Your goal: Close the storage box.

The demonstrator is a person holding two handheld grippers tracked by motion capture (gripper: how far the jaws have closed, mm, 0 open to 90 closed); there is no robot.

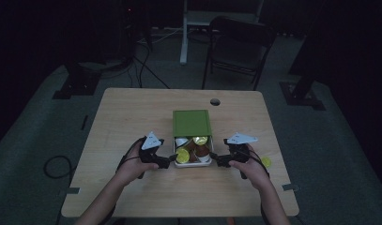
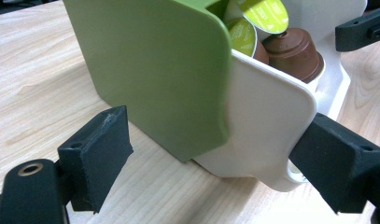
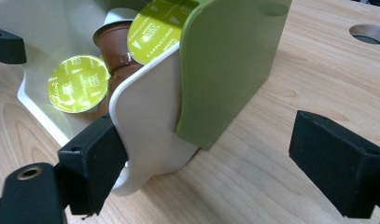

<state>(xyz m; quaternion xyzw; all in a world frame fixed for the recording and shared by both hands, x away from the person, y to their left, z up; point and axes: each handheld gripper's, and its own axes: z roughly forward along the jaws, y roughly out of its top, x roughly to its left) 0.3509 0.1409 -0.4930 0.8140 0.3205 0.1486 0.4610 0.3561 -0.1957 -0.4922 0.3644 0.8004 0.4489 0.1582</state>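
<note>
White drawer tray [image 1: 205, 160] of coffee capsules [image 1: 182, 155], slid partway out of its green sleeve [image 1: 191, 123], near the middle of the bench [image 1: 132, 117]. Thin, stiff plastic walls are probably light and smooth, so likely slippery; the loose capsules would spill if it tipped. The best hold appears to be the tray's side walls near the front corners, kept level. Left gripper [image 1: 172, 161] stands spread, its jaws bracketing the left wall and sleeve edge. Right gripper [image 1: 216, 158] is likewise spread about the right wall, one pad close against the tray. One capsule [image 1: 266, 162] lies beside the right hand [image 1: 248, 169].
</note>
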